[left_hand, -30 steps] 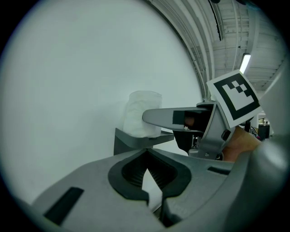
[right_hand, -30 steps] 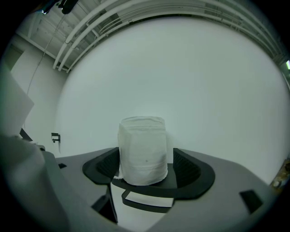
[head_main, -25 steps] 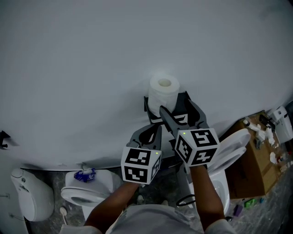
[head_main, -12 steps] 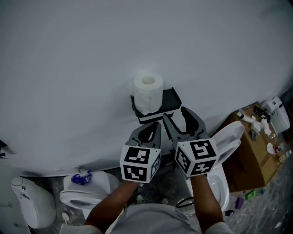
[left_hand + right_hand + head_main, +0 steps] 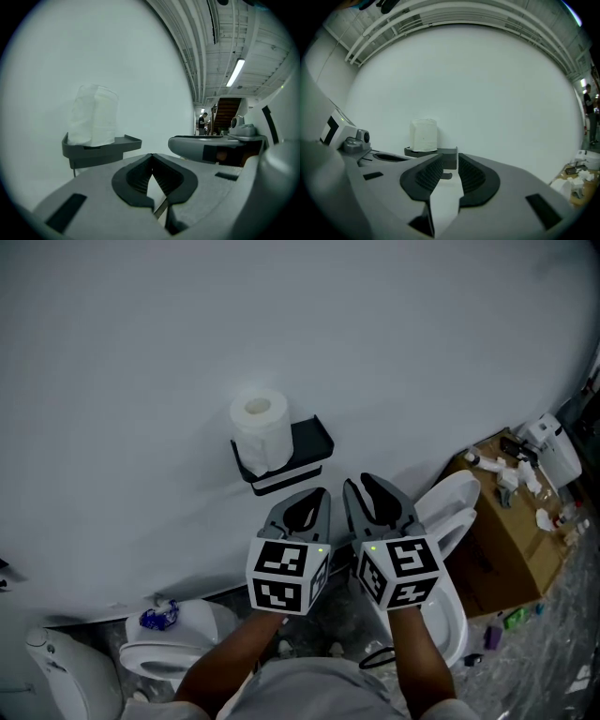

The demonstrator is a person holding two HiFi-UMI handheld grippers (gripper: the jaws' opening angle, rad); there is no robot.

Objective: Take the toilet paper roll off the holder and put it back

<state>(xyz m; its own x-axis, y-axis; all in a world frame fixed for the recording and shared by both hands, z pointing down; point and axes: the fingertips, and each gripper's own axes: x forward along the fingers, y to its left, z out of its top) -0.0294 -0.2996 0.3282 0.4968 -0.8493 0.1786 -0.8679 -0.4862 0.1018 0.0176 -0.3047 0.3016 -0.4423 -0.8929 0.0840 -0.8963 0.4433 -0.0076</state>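
The white toilet paper roll (image 5: 260, 427) stands upright on the dark wall holder (image 5: 295, 452), whose shelf sticks out from the white wall. Both grippers hang below and in front of the holder, apart from it. My left gripper (image 5: 315, 495) is shut, its tips meeting with nothing held. My right gripper (image 5: 360, 484) has a narrow gap left and its jaws are closing on nothing. In the left gripper view the roll (image 5: 93, 122) and the holder (image 5: 101, 146) lie ahead to the left of the left gripper (image 5: 151, 157). Straight ahead in the right gripper view are the roll (image 5: 424, 135) and the right gripper (image 5: 450, 161).
A white toilet (image 5: 173, 638) stands at the lower left, and another with its seat raised (image 5: 450, 512) is to the right. A cardboard box (image 5: 497, 540) with small clutter on top sits at the far right. A person (image 5: 202, 123) stands far off down the corridor.
My right gripper has drawn back from the roll and holder and its jaws have narrowed. The roll stays on the holder. The holder now sits farther up and left in the head view.
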